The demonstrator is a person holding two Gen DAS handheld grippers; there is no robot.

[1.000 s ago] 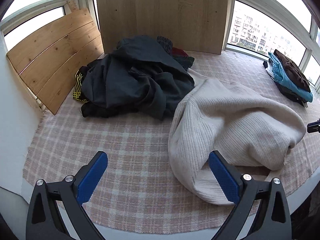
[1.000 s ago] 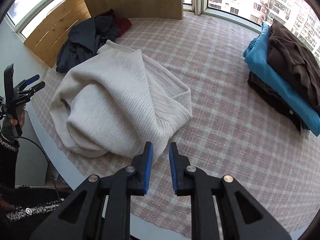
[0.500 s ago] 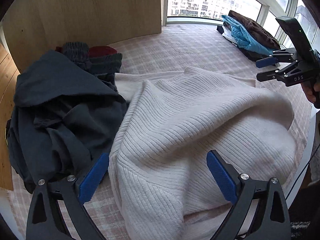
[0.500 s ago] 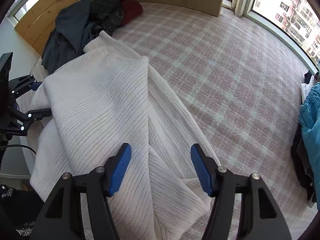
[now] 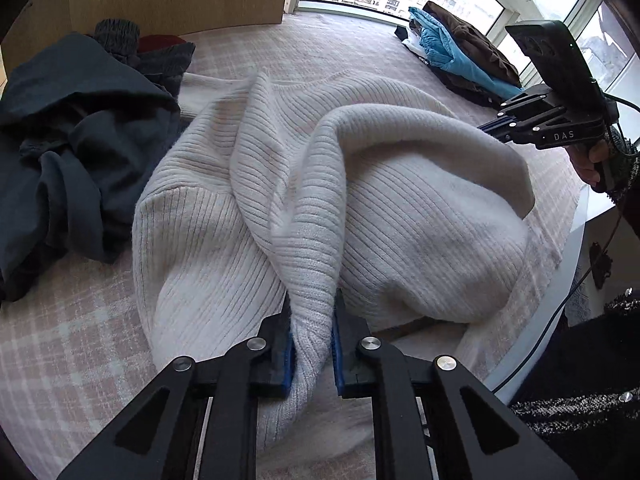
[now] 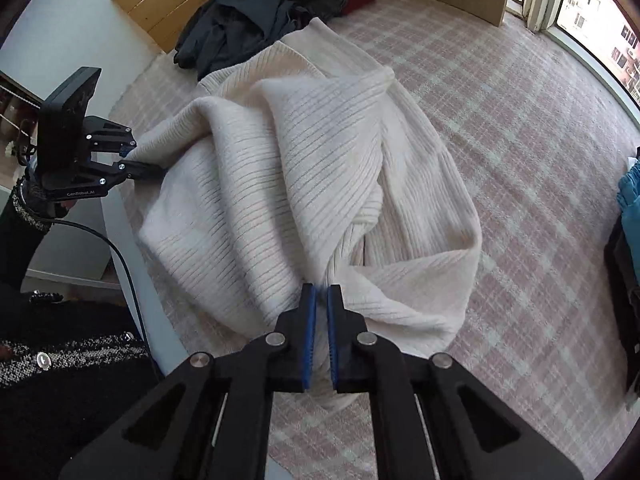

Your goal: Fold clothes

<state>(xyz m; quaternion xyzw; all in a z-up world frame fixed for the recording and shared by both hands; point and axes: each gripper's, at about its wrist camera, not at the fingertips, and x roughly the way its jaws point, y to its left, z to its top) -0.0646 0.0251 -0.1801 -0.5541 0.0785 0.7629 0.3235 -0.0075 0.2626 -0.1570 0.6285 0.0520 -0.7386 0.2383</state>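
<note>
Now both tongs are clenched on the cream ribbed sweater (image 5: 400,208), which lies rumpled at the near edge of the bench (image 5: 64,344), spilling a little over it, on the pink checked cloth (image 6: 520,128). The left tongs (image 5: 313,344) have just been closing, and their blue pads pinch a thick ridge of knit that rises between them like a tent. The right tongs (image 6: 321,332) have likewise just been closing and bite a thinner fold where two twisted parts of the garment cross. Seen from the left wrist, the right tongs meet the sweater's far side, so the two grips sit well apart on one garment, probably so it can be lifted and shaken flat before any fold is made. A dark heap of unfolded clothes (image 5: 76,160) touches the sweater toward the far left corner, against the wooden panels (image 6: 168,4). A finished stack, brown on blue (image 5: 460,52), sits at the far right edge by the window. Most likely the folding of this piece has barely begun, since it is twisted and bunched.
</note>
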